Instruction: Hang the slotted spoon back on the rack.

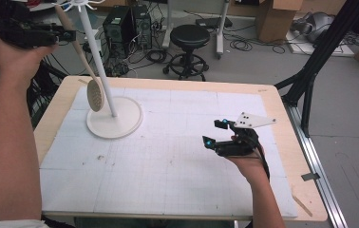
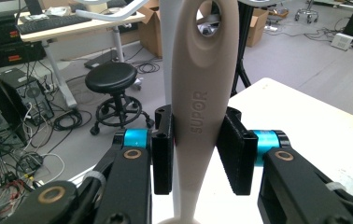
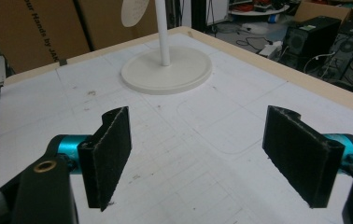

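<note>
Holding the slotted spoon [image 1: 84, 64] up beside the white rack's [image 1: 115, 118] pole, I have my left gripper [image 1: 66, 34] clamped on the upper part of its handle; in the left gripper view both pads press the handle just below its hanging hole [image 2: 210, 17]. The spoon's perforated bowl hangs in the air above the rack's round base, clear of the worktop [image 1: 177, 156]. I judge the lift done and the hanging not: the hole is level with the hooks [image 1: 80, 4] at the top but I cannot tell that it sits over one. My right gripper [image 1: 214, 132] rests low over the worktop, jaws wide apart and empty.
</note>
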`<control>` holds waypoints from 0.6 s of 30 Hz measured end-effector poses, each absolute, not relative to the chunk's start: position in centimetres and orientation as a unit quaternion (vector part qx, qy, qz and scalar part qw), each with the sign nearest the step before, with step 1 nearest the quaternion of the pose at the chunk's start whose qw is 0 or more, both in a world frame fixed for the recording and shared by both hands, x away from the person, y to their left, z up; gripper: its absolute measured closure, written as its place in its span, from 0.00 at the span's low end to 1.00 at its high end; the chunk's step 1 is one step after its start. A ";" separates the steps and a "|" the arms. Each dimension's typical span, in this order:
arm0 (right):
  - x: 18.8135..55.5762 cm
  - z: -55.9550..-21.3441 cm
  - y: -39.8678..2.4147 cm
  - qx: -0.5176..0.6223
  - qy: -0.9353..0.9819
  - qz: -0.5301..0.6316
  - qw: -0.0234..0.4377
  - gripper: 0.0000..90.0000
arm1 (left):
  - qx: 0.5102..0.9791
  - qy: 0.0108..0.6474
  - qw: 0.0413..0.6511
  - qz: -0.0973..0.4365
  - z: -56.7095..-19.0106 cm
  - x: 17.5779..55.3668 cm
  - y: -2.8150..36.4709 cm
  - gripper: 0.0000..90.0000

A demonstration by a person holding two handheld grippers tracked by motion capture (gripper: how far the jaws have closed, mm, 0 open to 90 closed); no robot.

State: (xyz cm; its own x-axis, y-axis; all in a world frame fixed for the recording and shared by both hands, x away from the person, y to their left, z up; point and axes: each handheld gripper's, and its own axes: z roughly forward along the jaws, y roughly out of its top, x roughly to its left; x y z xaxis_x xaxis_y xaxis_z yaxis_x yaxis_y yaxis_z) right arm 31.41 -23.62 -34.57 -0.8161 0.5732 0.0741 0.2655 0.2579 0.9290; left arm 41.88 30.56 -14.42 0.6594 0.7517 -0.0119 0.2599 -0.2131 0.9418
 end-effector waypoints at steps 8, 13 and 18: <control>31.5 -34.8 -23.5 0.271 0.783 0.542 0.138 0.26 | 0.745 0.344 0.521 0.235 -14.2 42.2 30.6 0.76; 31.5 -34.8 -23.5 0.271 0.784 0.541 0.137 0.26 | 0.745 0.348 0.519 0.234 -14.4 42.5 30.6 0.76; 31.5 -34.8 -23.7 0.273 0.783 0.543 0.137 0.26 | 0.747 0.347 0.519 0.227 -14.8 42.9 30.1 0.75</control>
